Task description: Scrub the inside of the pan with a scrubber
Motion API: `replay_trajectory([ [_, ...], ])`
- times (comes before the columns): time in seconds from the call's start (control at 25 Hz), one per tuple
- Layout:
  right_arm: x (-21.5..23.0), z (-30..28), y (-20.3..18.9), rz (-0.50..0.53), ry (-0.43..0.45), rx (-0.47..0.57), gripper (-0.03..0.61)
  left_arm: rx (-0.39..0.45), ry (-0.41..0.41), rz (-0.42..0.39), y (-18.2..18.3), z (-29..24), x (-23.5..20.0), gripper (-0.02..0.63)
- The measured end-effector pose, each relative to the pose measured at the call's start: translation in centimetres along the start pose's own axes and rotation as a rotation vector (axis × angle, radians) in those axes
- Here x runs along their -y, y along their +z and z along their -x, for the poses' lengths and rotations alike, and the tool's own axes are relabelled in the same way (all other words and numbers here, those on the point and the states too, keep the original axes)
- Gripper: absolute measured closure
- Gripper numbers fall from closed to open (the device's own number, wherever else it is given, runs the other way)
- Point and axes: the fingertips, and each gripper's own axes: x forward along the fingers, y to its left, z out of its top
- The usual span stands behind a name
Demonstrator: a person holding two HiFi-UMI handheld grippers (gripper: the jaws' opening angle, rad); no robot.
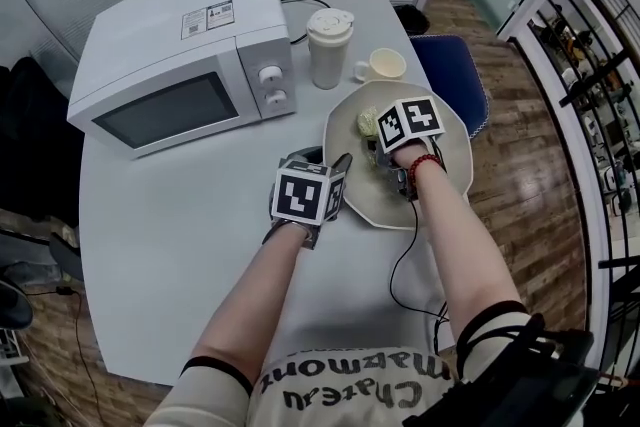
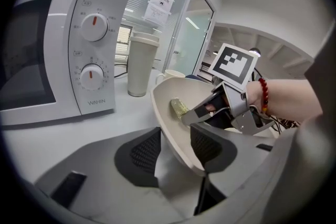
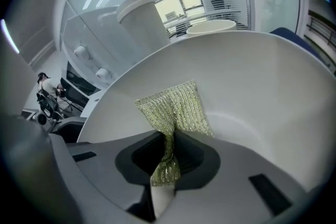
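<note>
The limp scrubber (image 3: 176, 105) is pinched at one end by the right claw (image 3: 167, 152) — folding is likely — while the stiff pan (image 2: 164, 113) is straddled at its rim by the wide-open left claw (image 2: 176, 152).

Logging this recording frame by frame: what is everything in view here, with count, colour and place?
table: 1, white, under everything
microwave: 1, white, far left of the table
lidded tumbler: 1, white, beside the microwave's dials
cup: 1, cream, right of the tumbler
pan: 1, cream, right side of the table
scrubber: 1, yellow-green, inside the pan
chair: 1, blue, beyond the table's right edge
cable: 1, black, from the right gripper toward the person
bracelet: 1, red beads, right wrist
left gripper: 1, grey, jaws open astride the pan's near rim
right gripper: 1, grey, jaws shut on the scrubber
</note>
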Motion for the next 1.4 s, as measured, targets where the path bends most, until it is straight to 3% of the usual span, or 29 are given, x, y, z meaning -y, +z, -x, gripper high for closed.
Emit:
replay_trajectory([
  [0.32, 2.7, 1.4, -1.5, 0.167, -0.193, -0.132, 0.525, 0.034, 0.008, 0.032, 0.1, 0.2, -0.1, 0.426],
  [0.52, 5.2, 3.3, -3.1, 0.254, -0.383, -0.245, 0.525, 0.030, 0.009, 0.020, 0.1, 0.1, -0.1, 0.426],
  [0.64, 6.4, 3.0, -3.1, 0.386, -0.477, -0.294, 0.525, 0.035, 0.010, 0.025, 0.1, 0.2, -0.1, 0.426],
  [1.0, 7.8, 3.1, -3.7, 0.481, -0.559, -0.402, 0.525, 0.088, 0.050, 0.046, 0.6, 0.2, -0.5, 0.472],
  [1.2, 11.0, 5.2, -6.2, 0.592, -0.684, -0.529, 0.525, 0.091, 0.069, 0.077, 0.6, 0.4, -0.7, 0.503],
  [1.4, 11.5, 6.9, -7.2, 0.627, -0.711, -0.557, 0.525, 0.107, 0.093, 0.125, 0.6, 0.6, -1.0, 0.525],
])
